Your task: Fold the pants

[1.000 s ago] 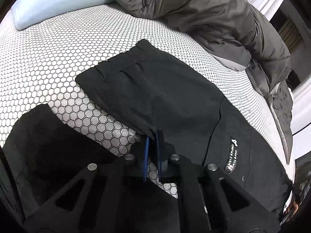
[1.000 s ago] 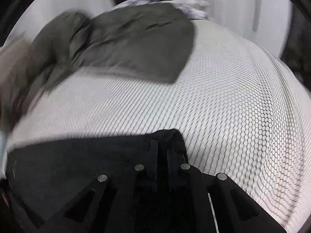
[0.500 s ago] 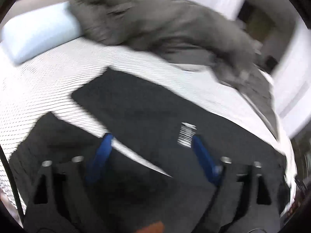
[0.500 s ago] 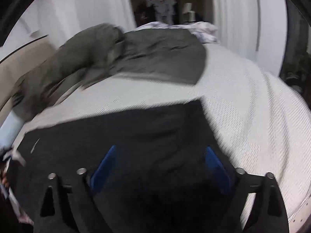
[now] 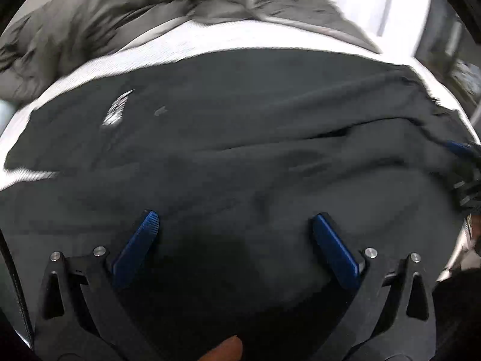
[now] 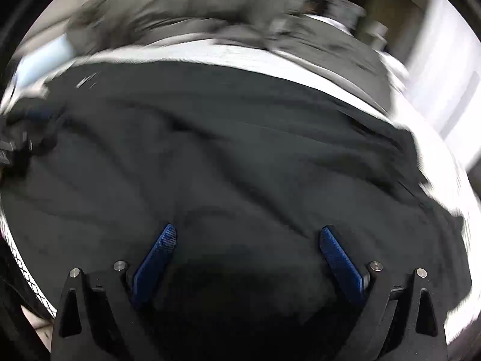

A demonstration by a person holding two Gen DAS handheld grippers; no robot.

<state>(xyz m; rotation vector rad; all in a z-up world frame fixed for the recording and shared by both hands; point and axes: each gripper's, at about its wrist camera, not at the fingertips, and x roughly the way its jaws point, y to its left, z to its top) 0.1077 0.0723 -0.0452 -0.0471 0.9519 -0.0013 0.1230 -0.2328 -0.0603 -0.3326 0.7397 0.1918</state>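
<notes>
My left gripper [image 5: 234,225] and right gripper [image 6: 248,237] both gape wide, holding nothing. The pants [image 5: 240,138] lie directly below, long axis crosswise along the bed's [image 5: 192,45] near edge, so each gripper is nearest its own end.

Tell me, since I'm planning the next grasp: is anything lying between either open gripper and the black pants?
Nothing visible does. The left gripper and right gripper both hang open directly over the black pants, with only dark cloth between their fingers. The grey duvet lies beyond the pants, apart from them.
</notes>
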